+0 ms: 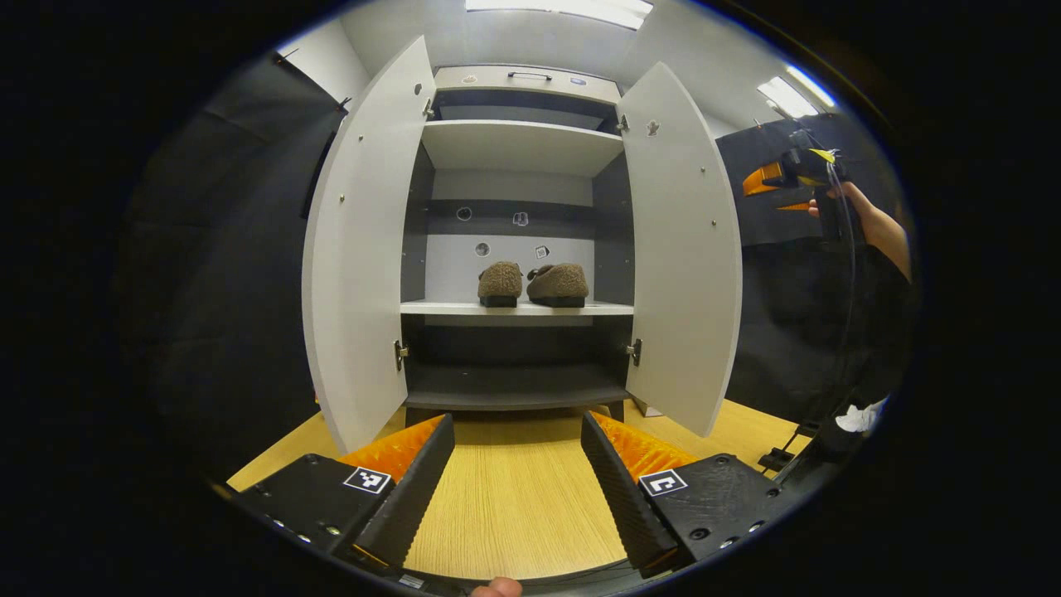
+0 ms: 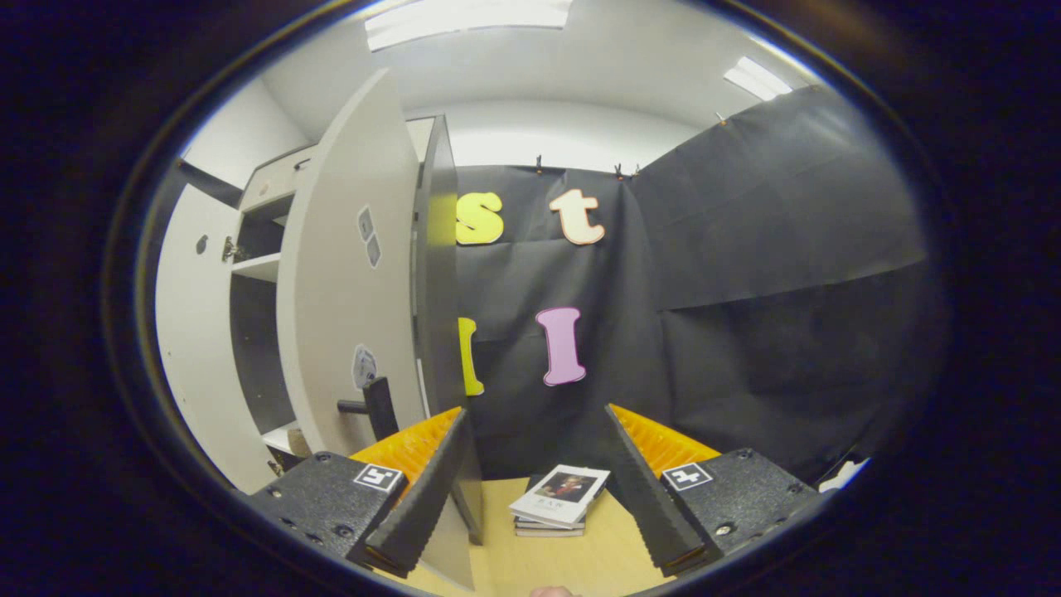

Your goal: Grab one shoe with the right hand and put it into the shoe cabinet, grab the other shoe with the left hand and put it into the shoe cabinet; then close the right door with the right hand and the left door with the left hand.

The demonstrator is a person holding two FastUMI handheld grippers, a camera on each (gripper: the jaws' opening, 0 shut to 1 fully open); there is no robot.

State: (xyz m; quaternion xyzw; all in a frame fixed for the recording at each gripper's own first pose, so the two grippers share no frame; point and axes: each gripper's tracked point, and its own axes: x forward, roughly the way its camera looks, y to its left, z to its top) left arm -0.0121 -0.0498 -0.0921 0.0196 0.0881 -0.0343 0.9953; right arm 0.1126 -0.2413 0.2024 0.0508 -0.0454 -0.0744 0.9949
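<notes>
Left view frontal, right view door-side.

bright ceiling lights (image 1: 555, 7) (edges bowed)

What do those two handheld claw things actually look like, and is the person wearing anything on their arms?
Each gripper, left and right, has two long wedge-shaped fingers with ribbed inner faces, mounted on chunky black textured blocks bearing small square black-and-white markers and screws. In the left gripper view the right gripper has a dark body with a cable. The person's sleeve is dark.

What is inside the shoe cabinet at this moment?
Two brown shoes sit side by side on the middle shelf of the shoe cabinet. The top and bottom shelves look bare; the far corners are shadowed.
</notes>
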